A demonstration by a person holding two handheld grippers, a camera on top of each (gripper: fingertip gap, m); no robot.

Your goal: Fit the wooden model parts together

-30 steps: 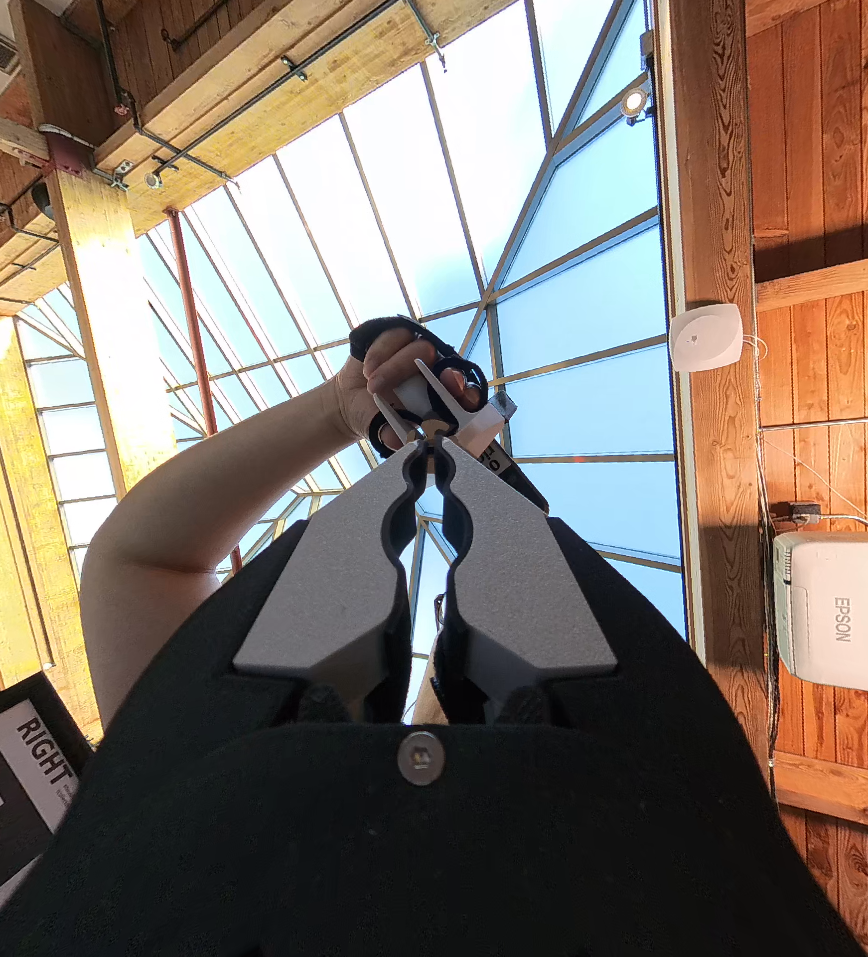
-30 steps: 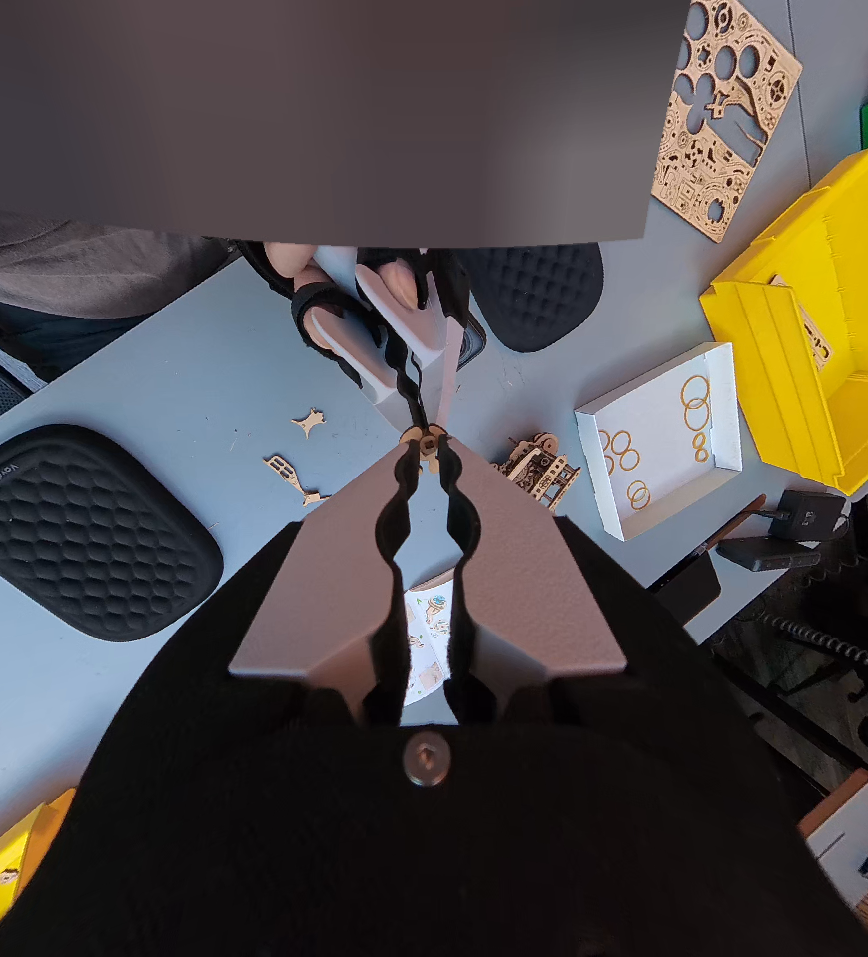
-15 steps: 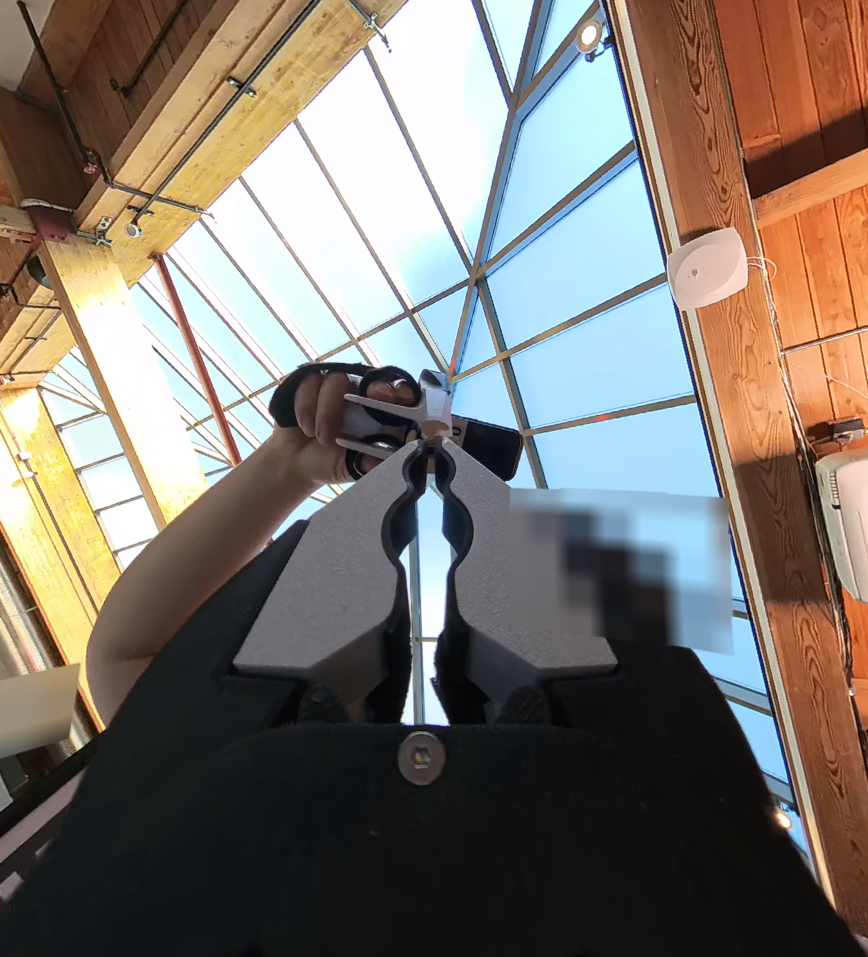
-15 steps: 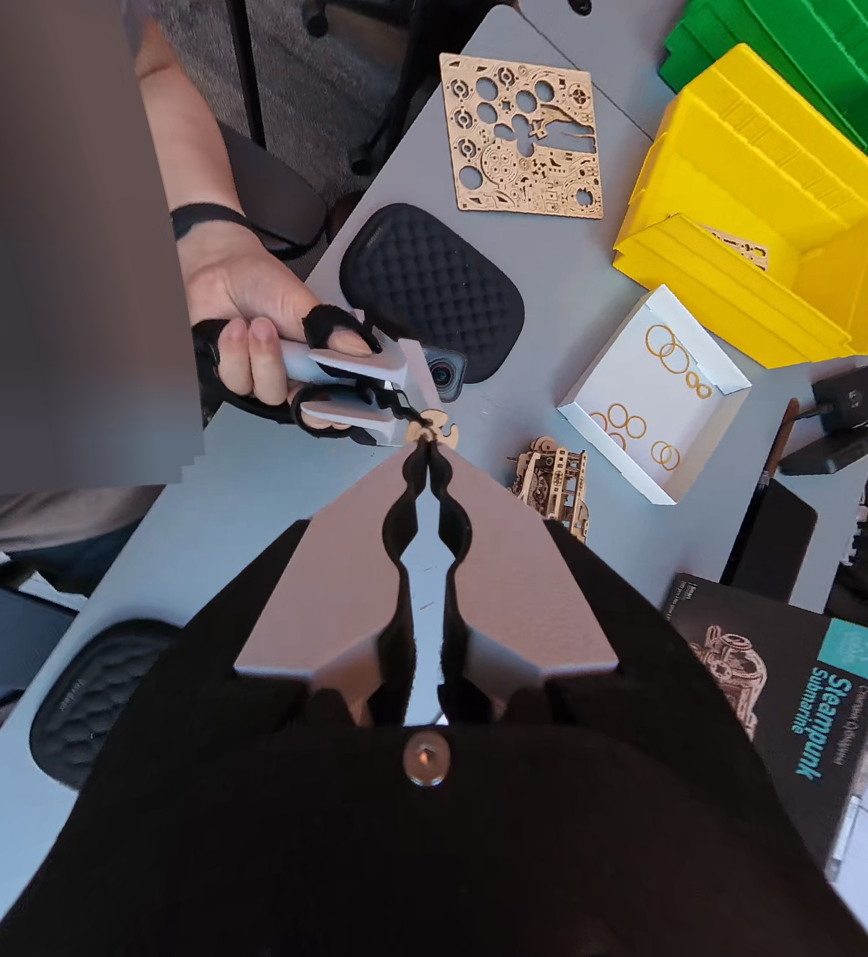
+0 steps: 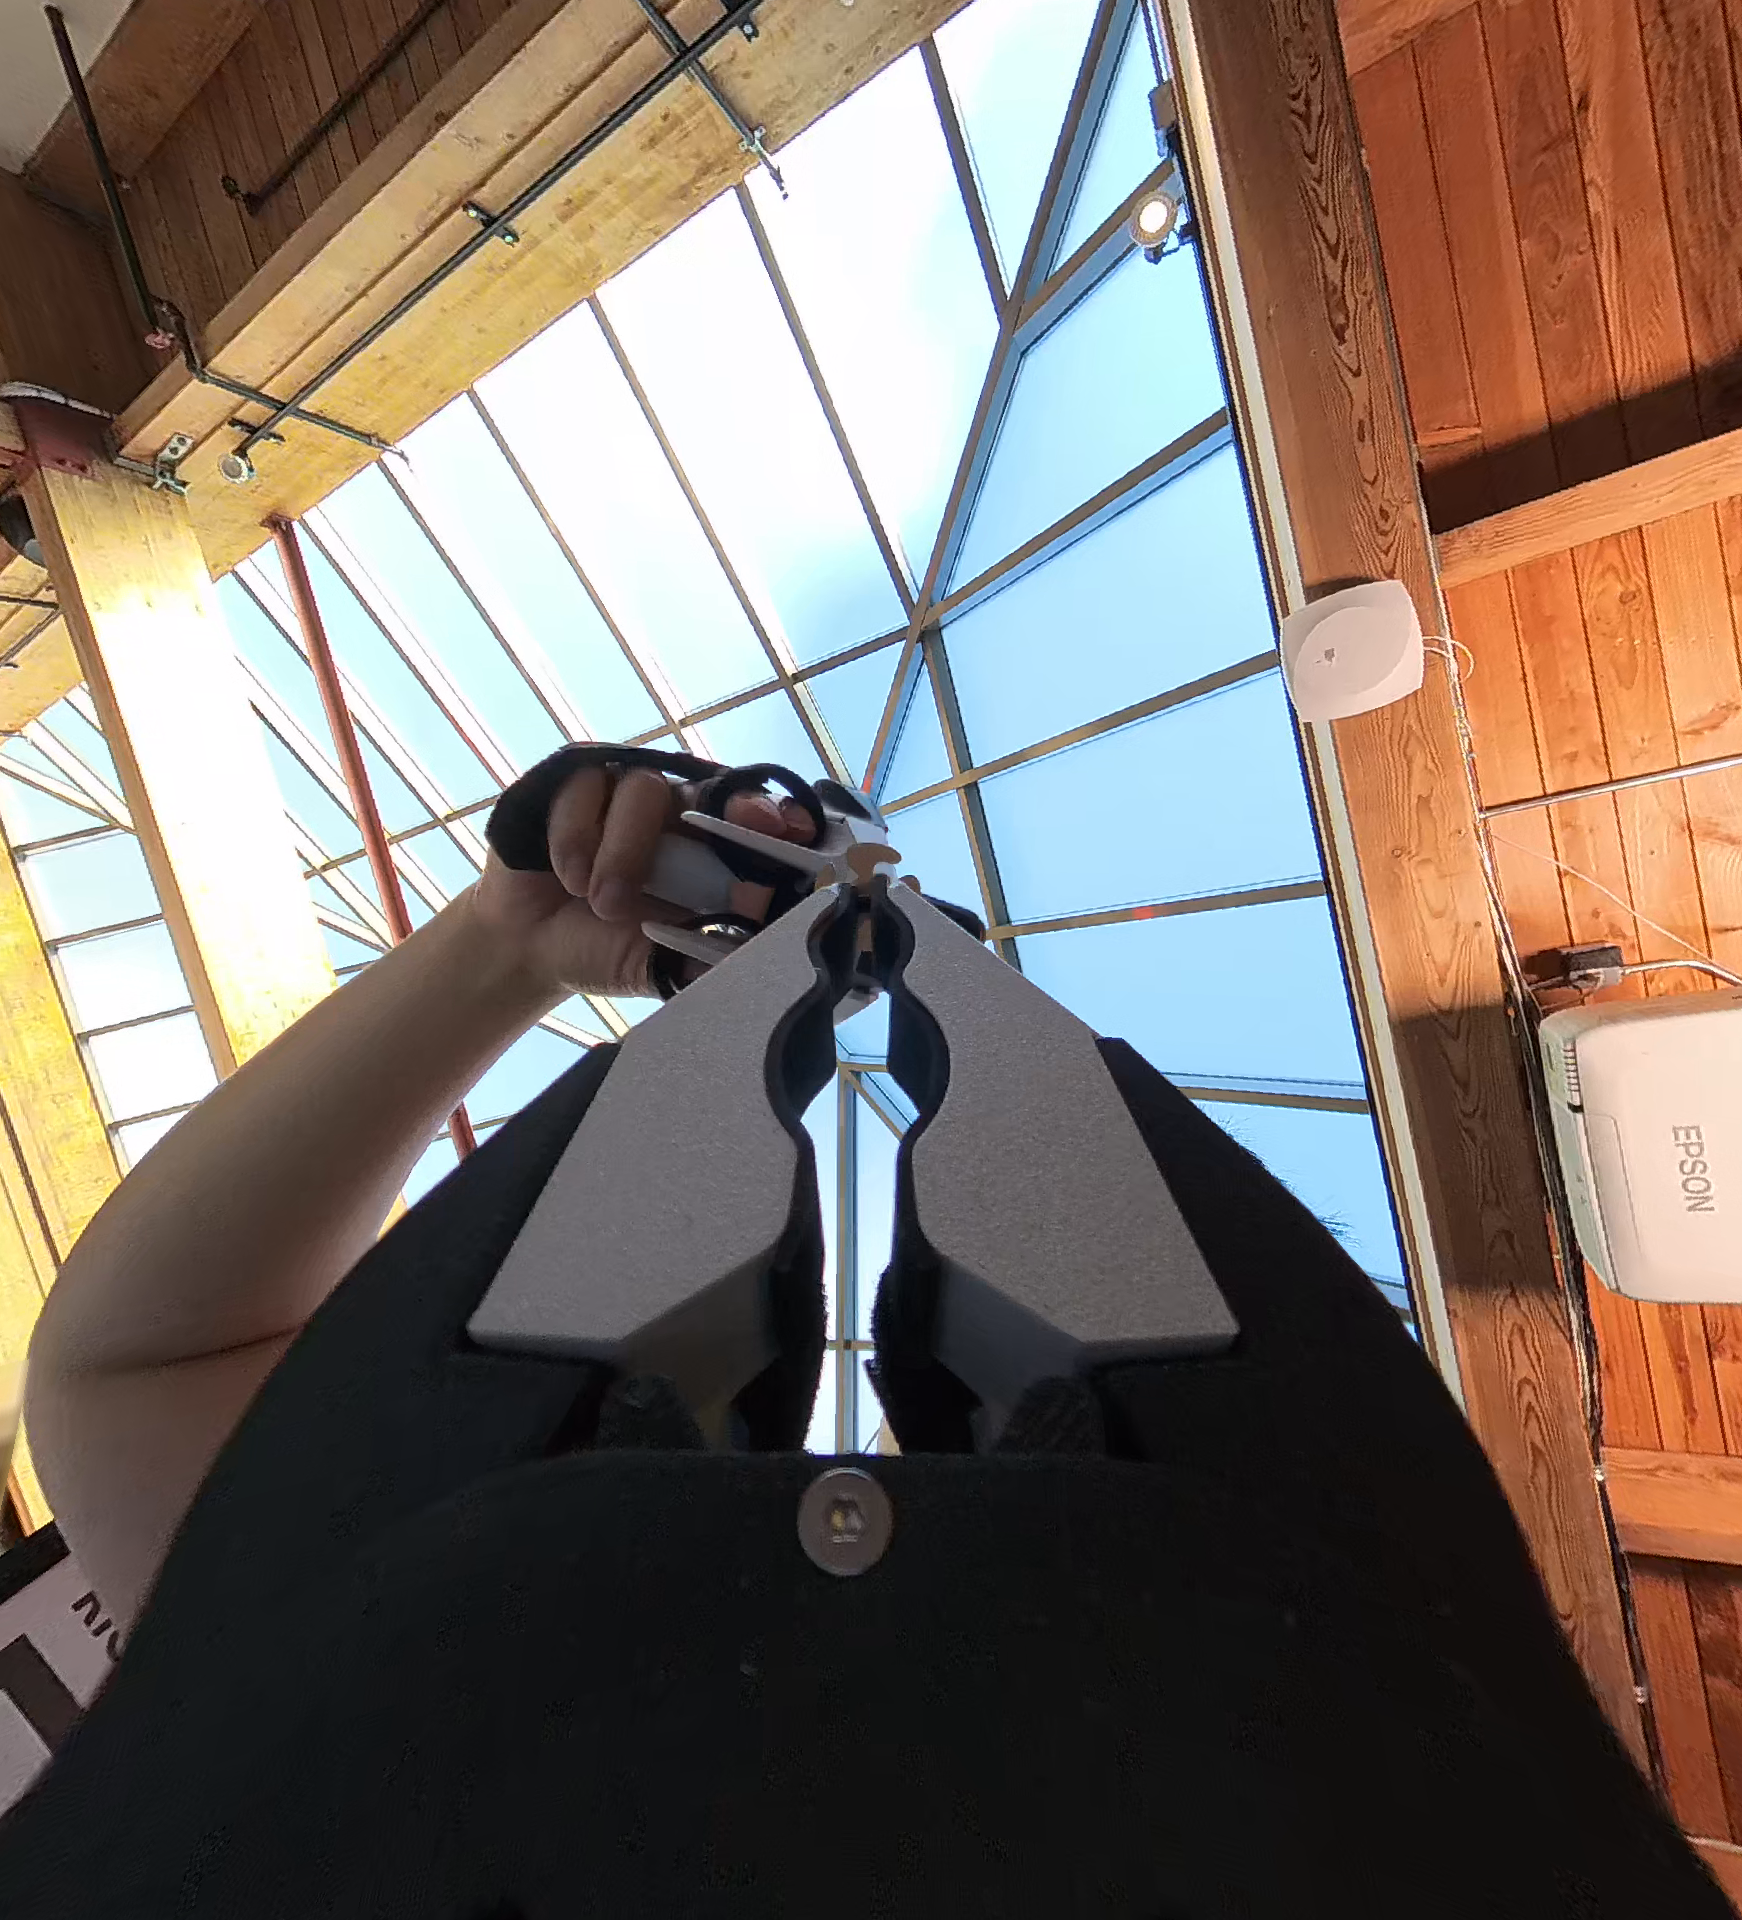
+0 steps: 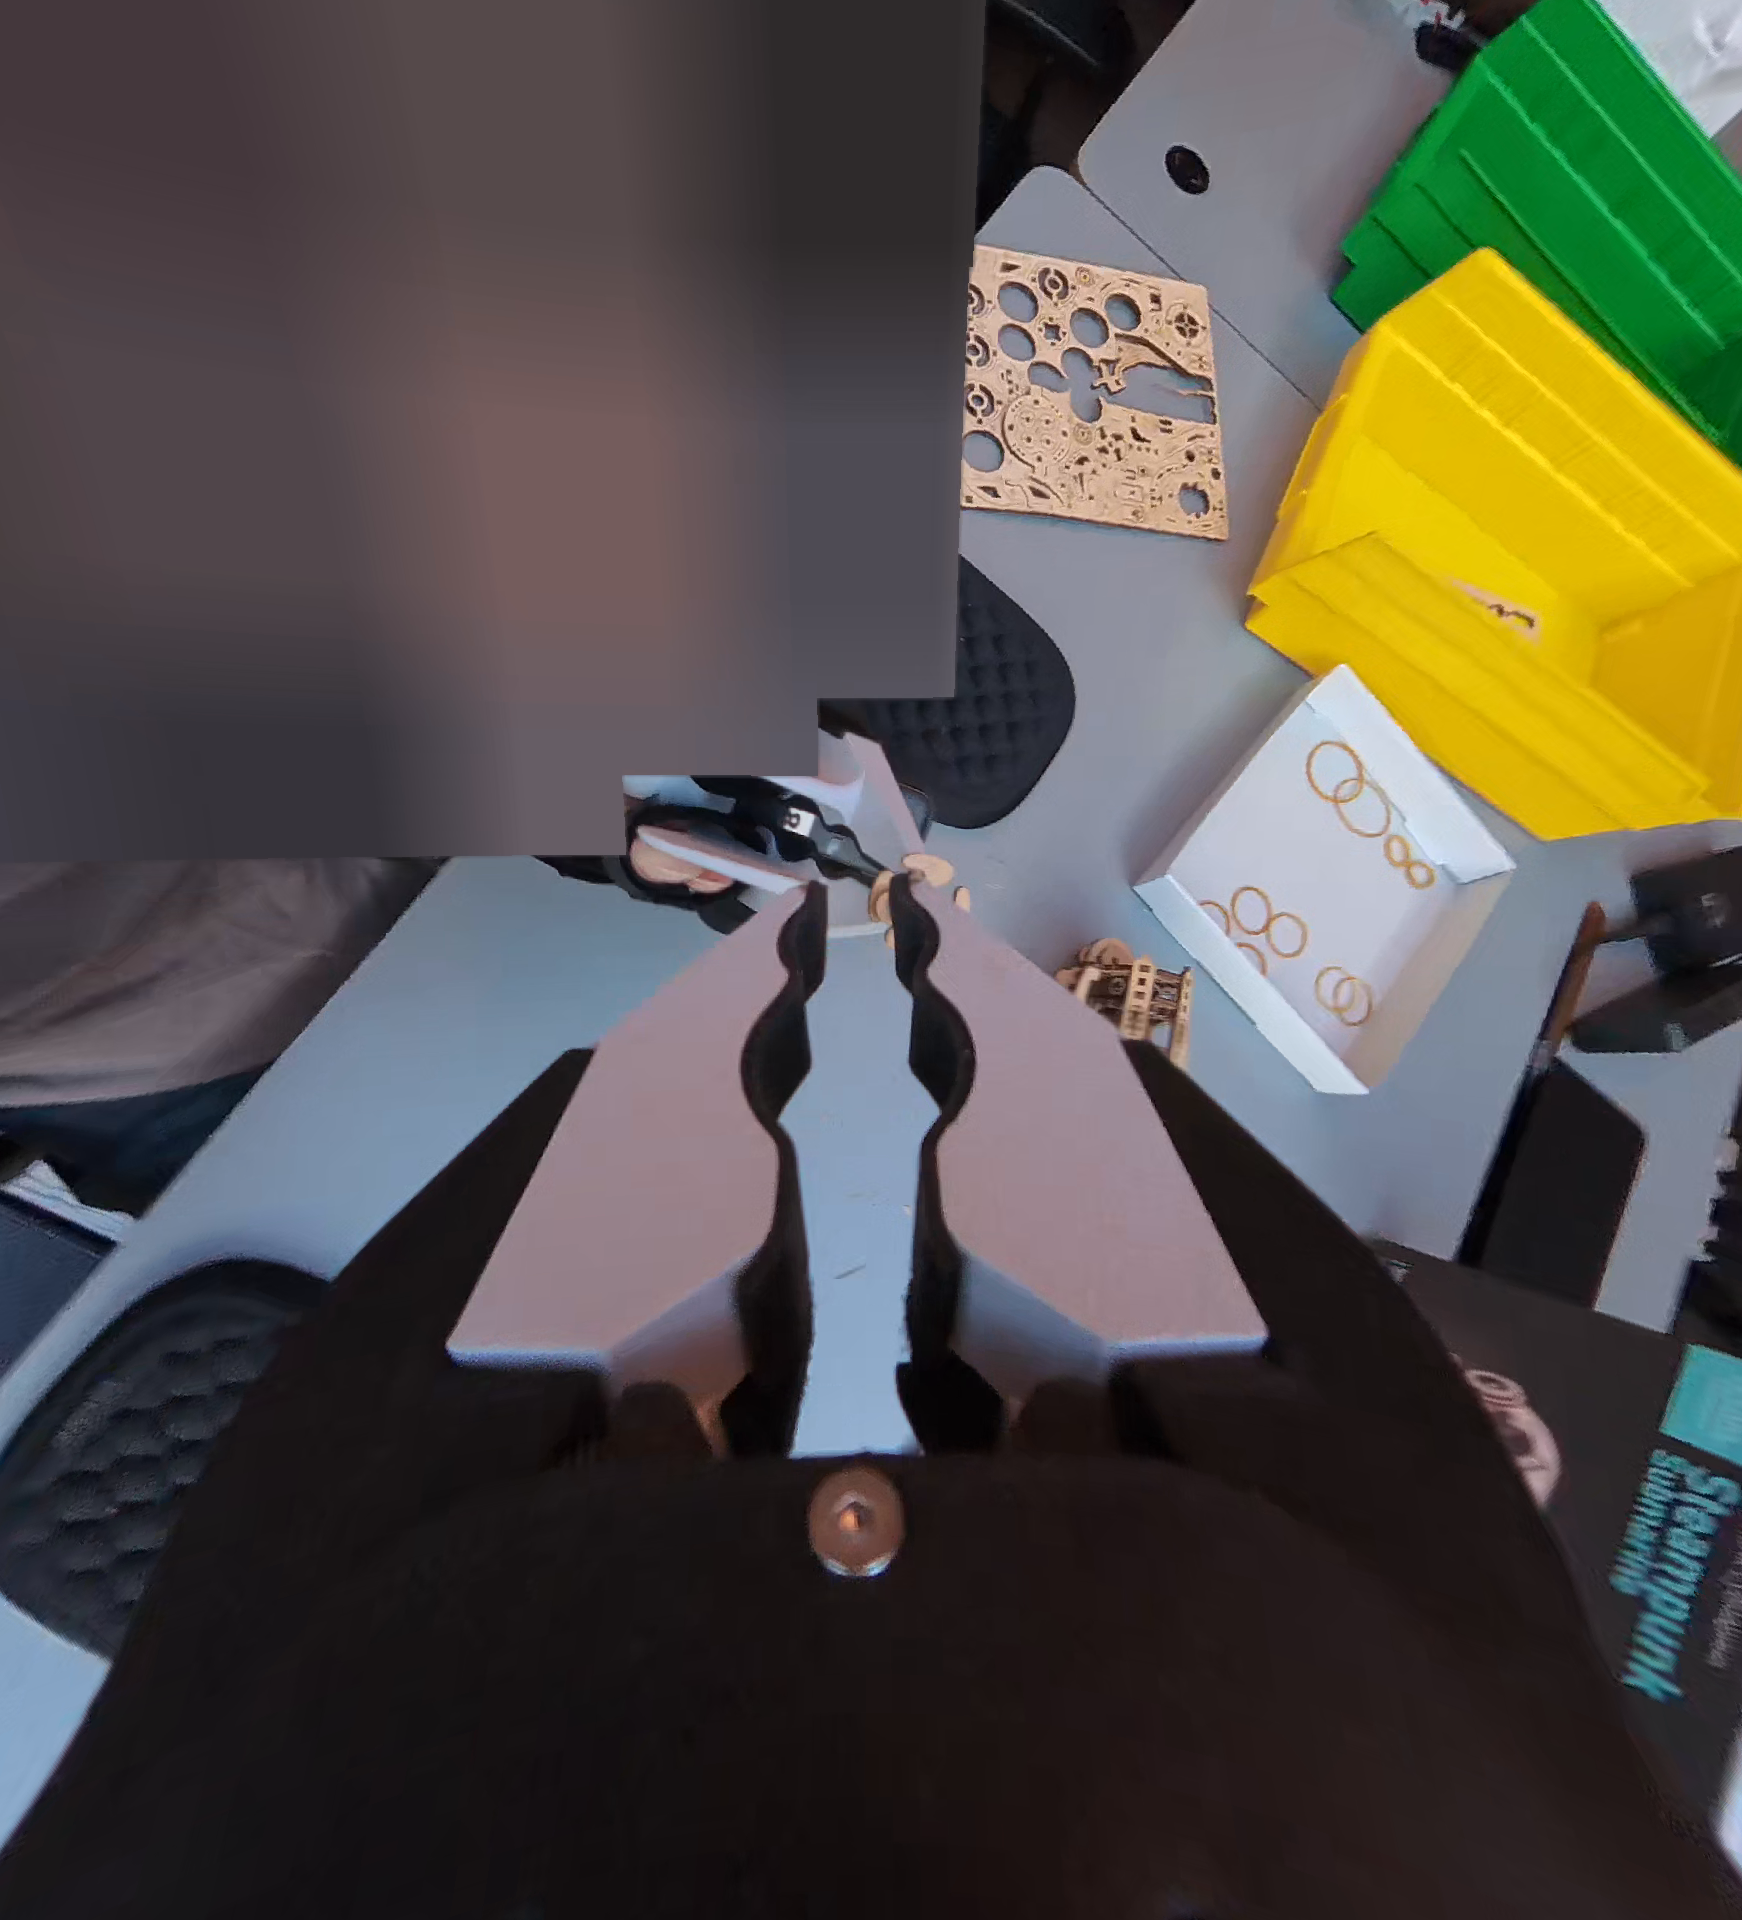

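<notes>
**Mid-air mating of two small wooden parts**

Left wrist view: cam points up at a skylight and timber ceiling, so we hold this unit tilted upward. Left hand-held gripper (image 5: 862,902) is clenched on a small wooden part (image 5: 861,928), a thin sliver pinched at the very tips. Opp. it, the right hand-held gripper (image 5: 851,844) comes in from the left, held in a hand (image 5: 586,883), and carries a second wooden part (image 5: 865,858). The two pieces meet tip to tip; we judge this is so slot and tab can be lined up away from the table.

Right wrist view: cam looks down on the grey table (image 6: 493,997). Our fingers stand a little apart; their far tips look to nip the wooden part (image 6: 924,871), though the contact is small and partly hidden. Below lie a half-built wooden model (image 6: 1132,982), a punched-out part sheet (image 6: 1090,400), a white tray (image 6: 1173,904) of rings, yellow bin (image 6: 1532,582). Parts supply kept near, w/in reach, for following steps.
</notes>
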